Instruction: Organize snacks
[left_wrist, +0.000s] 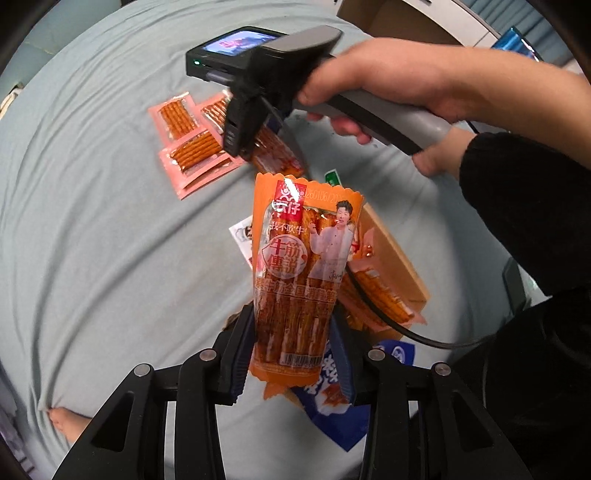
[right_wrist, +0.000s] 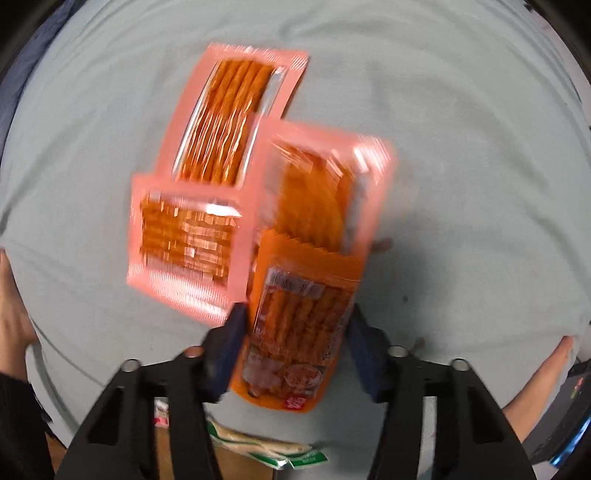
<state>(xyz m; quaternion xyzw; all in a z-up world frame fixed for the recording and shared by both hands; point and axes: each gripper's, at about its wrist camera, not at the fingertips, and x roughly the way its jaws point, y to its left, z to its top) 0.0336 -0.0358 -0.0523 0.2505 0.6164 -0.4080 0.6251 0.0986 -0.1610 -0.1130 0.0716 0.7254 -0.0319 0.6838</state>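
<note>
Left gripper (left_wrist: 291, 347) pointing steeply down over the grey-green sheet (left_wrist: 92, 221), its two fingers (left_wrist: 236, 350) pressed on the lower half of an orange printed snack pack (left_wrist: 303, 273); the pack's serrated top stands beyond the fingertips. Right gripper (right_wrist: 295, 332), hand (left_wrist: 388, 81) on its handle, fingers narrowed onto a second orange snack pack (right_wrist: 299, 332) (view blurred), which lies lengthwise between both pads and juts past them. Just beyond it, three pink packets (right_wrist: 192, 243) of orange sticks lie overlapping on the sheet. A cardboard box (left_wrist: 399, 258) sits beside the left-held pack.
</note>
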